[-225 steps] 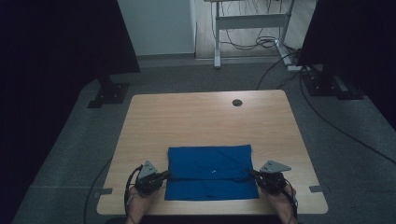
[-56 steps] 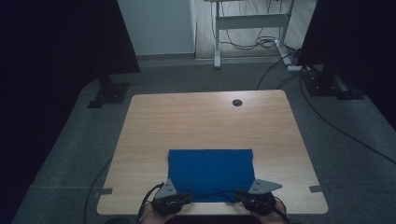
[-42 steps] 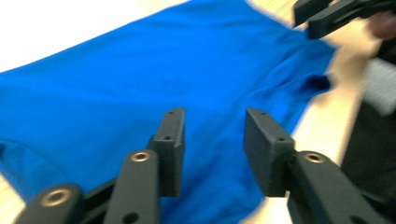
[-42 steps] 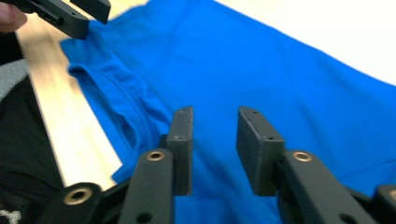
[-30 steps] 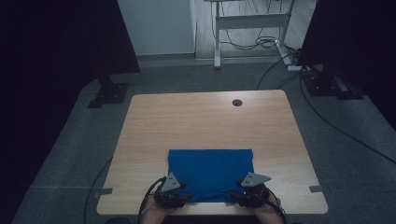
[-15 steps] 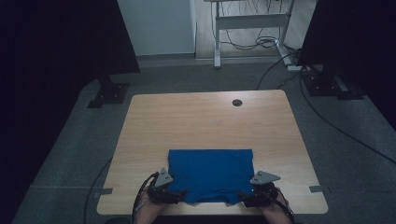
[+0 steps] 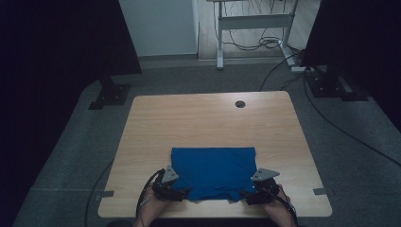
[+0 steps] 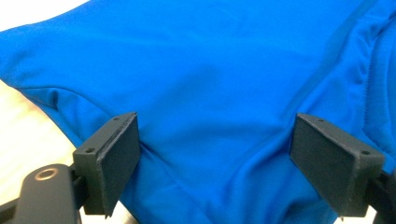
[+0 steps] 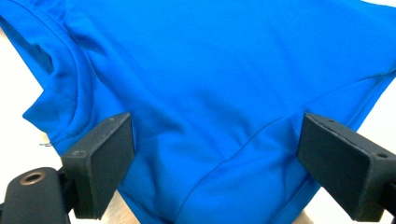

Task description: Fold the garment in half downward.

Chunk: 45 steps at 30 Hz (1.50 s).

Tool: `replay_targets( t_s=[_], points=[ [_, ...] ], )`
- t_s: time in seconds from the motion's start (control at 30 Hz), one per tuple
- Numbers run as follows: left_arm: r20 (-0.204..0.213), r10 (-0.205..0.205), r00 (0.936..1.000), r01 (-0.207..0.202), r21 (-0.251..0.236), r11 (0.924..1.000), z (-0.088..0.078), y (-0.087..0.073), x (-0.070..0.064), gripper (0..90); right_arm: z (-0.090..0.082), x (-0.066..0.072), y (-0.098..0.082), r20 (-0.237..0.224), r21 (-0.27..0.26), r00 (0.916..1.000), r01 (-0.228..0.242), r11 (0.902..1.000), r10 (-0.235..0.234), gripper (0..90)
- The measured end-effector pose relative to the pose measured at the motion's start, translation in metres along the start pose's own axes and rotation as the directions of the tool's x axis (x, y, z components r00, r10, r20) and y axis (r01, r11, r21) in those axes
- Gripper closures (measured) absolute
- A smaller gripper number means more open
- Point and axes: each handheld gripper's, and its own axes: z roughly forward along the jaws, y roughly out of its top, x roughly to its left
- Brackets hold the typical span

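Note:
A blue folded garment (image 7: 213, 168) lies flat on the wooden table (image 7: 203, 118), close to its near edge. My left gripper (image 7: 184, 193) is at the garment's near left corner. In the left gripper view its jaws stand wide apart, with blue cloth (image 8: 196, 70) lying loose between them, and the left gripper (image 8: 217, 137) presses on nothing. My right gripper (image 7: 243, 195) is at the near right corner. Its jaws are also wide apart over the cloth (image 9: 224, 60), and the right gripper (image 9: 215, 140) grips nothing. Both pairs of jaws have just been opening.
A small round hole (image 7: 240, 104) sits near the table's far edge. Black stands (image 7: 111, 92) (image 7: 331, 85) are on the floor at the far left and far right. Cables run across the floor beside a white desk frame (image 7: 250, 21) behind.
Both grippers have let go of the garment's near edge, and it now lies on the table. The two hands have drawn slightly apart toward the near corners.

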Motion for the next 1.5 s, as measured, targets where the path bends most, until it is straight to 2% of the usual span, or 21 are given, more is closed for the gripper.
replay_targets(
  t_s=[0.27, 0.53, 0.93, 1.1, 1.23, 1.37, 1.5],
  points=[
    [-0.002, -0.002, 1.0, 0.002, -0.006, 1.0, 0.013, 0.011, 0.017, 15.3, 0.01, -0.016, 0.008, 0.007, -0.01, 1.0, -0.005, 0.9999, 0.006, 11.0],
    [-0.004, -0.003, 1.0, 0.003, -0.024, 0.9997, 0.021, 0.016, 0.028, 15.2, 0.017, -0.028, 0.016, 0.01, -0.011, 0.9999, -0.006, 0.9999, 0.006, 11.0],
    [-0.01, -0.003, 0.9999, 0.003, -0.025, 0.9997, 0.023, 0.018, 0.03, 15.2, 0.02, -0.031, 0.018, 0.01, -0.011, 0.9999, -0.007, 0.9999, 0.007, 11.0],
    [-0.014, 0.003, 0.9999, -0.003, -0.039, 0.9992, 0.021, 0.017, 0.028, 13.7, 0.02, -0.031, 0.018, 0.011, -0.014, 0.9999, -0.006, 0.9999, 0.006, 10.4],
    [0.001, -0.024, 0.9997, 0.024, -0.065, 0.9976, 0.017, 0.015, 0.027, 12.3, 0.019, -0.03, 0.017, 0.009, -0.017, 0.9999, -0.009, 0.9998, 0.01, 10.1],
    [-0.007, -0.022, 0.9997, 0.021, -0.068, 0.9975, 0.011, 0.014, 0.025, 10.9, 0.016, -0.028, 0.018, 0.009, -0.023, 0.9999, -0.01, 0.9997, 0.01, 10.2],
    [-0.008, -0.046, 0.9989, 0.045, -0.094, 0.9945, -0.002, 0.012, 0.025, 9.6, 0.013, -0.028, 0.019, 0.007, -0.039, 0.9997, -0.023, 0.999, 0.023, 10.1]
  ],
)
